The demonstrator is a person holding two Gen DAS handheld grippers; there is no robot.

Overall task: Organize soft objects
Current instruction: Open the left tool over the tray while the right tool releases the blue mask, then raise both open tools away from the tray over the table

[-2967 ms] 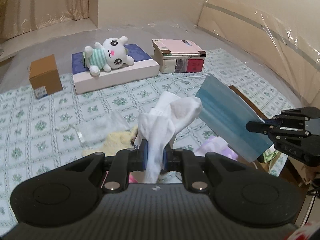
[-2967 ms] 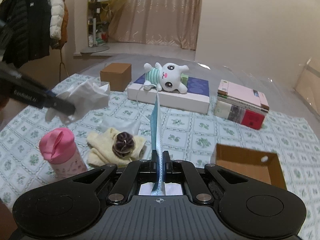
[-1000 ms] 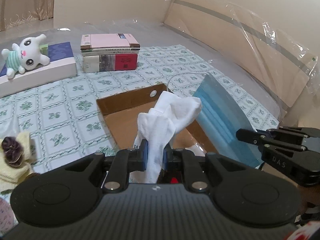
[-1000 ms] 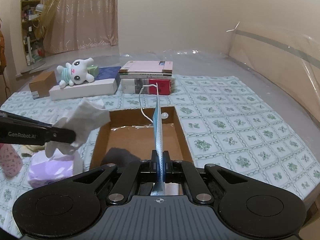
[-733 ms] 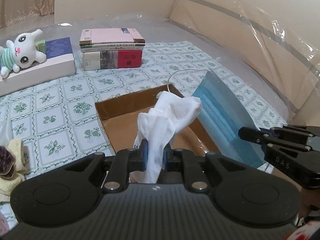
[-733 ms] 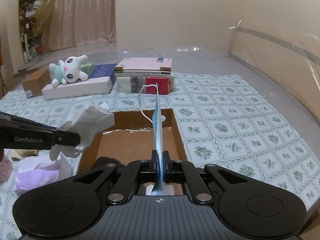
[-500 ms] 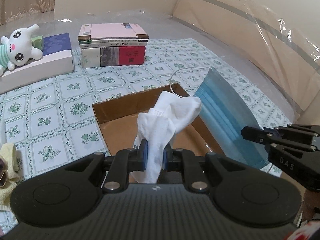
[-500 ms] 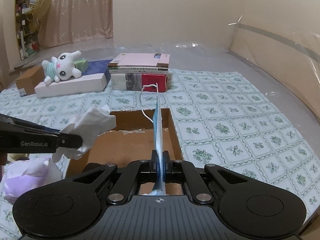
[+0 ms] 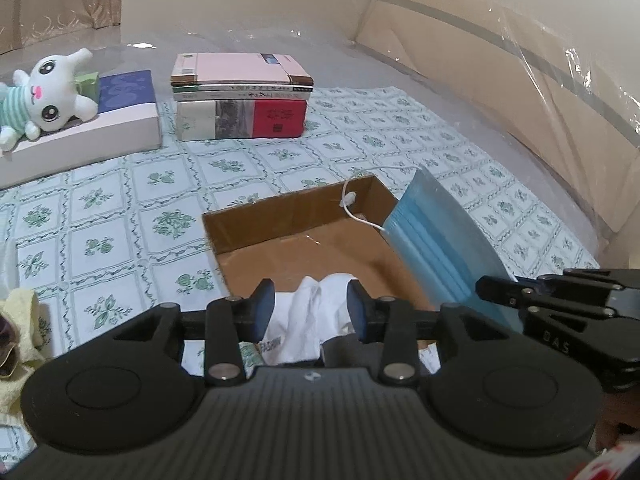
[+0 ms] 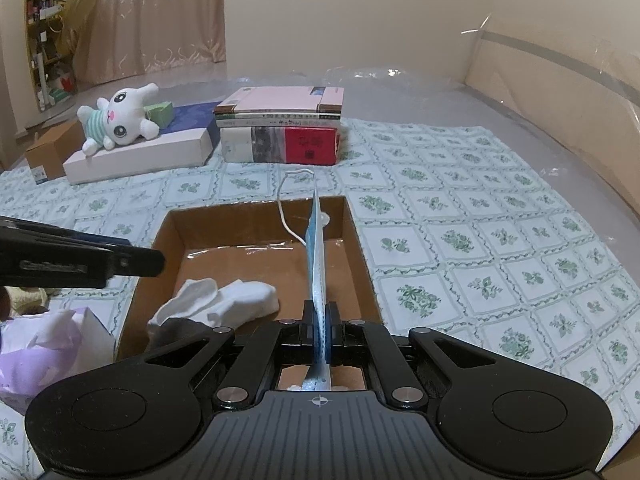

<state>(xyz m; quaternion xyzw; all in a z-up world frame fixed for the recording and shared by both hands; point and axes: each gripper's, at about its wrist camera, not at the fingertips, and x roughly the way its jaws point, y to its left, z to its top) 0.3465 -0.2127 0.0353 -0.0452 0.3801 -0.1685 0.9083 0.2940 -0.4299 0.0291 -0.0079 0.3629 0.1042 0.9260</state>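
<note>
An open cardboard box (image 9: 288, 212) (image 10: 252, 216) lies on the patterned cloth. My left gripper (image 9: 311, 312) is open above the box's near end; the white sock (image 9: 308, 320) lies below it inside the box, also seen in the right wrist view (image 10: 224, 300). My right gripper (image 10: 320, 330) is shut on a blue face mask (image 10: 316, 264) (image 9: 436, 244), held upright over the box's right side, its ear loop (image 10: 286, 204) hanging. The left gripper also shows at the left of the right wrist view (image 10: 156, 264).
A white plush bunny (image 9: 40, 96) lies on a flat white box (image 9: 88, 136) at the back left. A stack of books (image 9: 240, 96) stands behind the cardboard box. A yellow cloth (image 9: 16, 332) and a purple tissue pack (image 10: 48, 348) lie left.
My left gripper has opened and let go of the white sock, which dropped into the box. The right gripper still holds the mask and has moved slightly over the box.
</note>
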